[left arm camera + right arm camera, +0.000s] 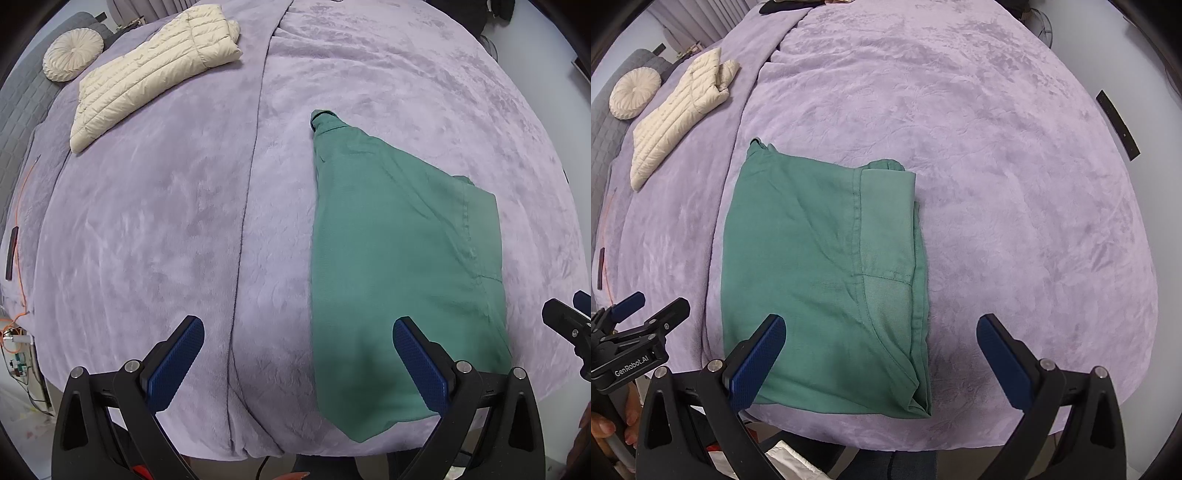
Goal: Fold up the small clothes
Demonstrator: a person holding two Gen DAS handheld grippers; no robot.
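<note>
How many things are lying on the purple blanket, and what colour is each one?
Green: 1, the folded shirt
Cream: 2, the puffy jacket and the round cushion
Total: 3

My left hand-held gripper (298, 363) is spread wide, its two blue-padded fingers (177, 363) well apart and gripping nothing, pointing forward and slightly downward. My right hand-held gripper (881, 360) is spread just as wide, its blue pads (1003, 360) also free, and the two tools sit side by side at about the same height, near each other but apart. At the lower left edge of the right wrist view, my left hand (605, 428) shows bare fingers wrapped around the handle of its tool.
</note>
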